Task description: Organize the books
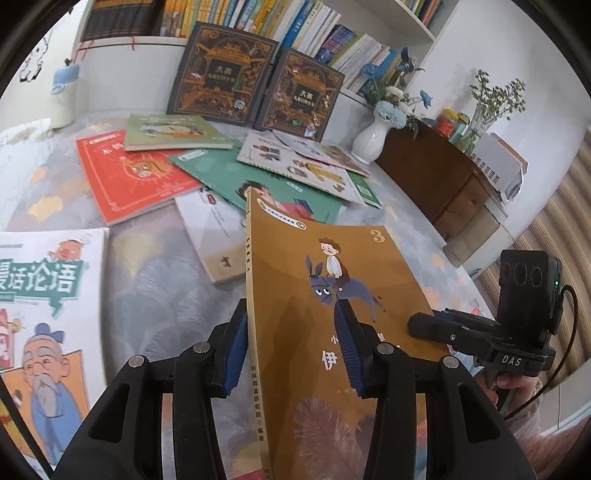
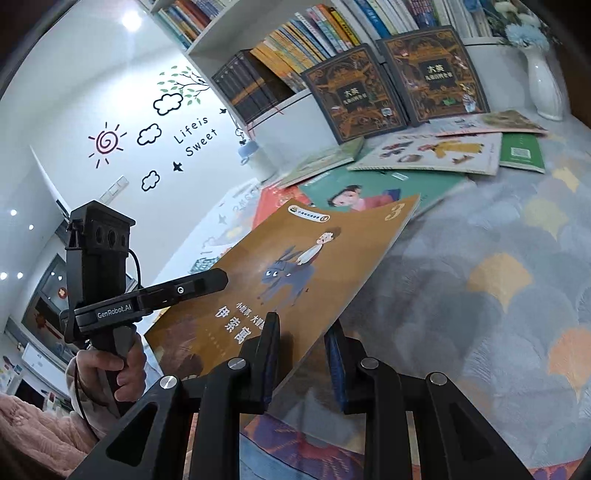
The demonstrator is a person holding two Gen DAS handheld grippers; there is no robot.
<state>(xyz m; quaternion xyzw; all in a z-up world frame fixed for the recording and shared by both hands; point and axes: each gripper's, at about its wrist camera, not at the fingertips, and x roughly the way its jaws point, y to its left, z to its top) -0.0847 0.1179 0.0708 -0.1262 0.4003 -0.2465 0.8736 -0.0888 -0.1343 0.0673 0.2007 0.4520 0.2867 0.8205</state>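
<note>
Two grippers met on one book, and we had it off the table. Our left gripper was clamped on the mustard-yellow paperback with the boy riding a blue donkey, one blue pad behind the spine edge and one pressed on the front cover. Our right gripper gripped the same book's lower right edge, the cover running between its narrowly set fingers. We could see each tool from the other's camera: the right one at the book's far edge, a hand wrapped round its handle; the left one beside the cover's left edge, with a hand on the grip below.

The book hung tilted in the air, its top corner above the scattered pile. Under and beyond it lay a green book with a girl on the cover, a red-orange book with a lion, a pale olive picture book on top of that, and a white spiral-bound sheet book of figures. At our near left lay a big white comic-style book with an old bearded man. Two dark ornate volumes leaned upright against the white bookshelf. A white vase of blue flowers stood on the patterned grey tablecloth, next to a brown wooden cabinet.
</note>
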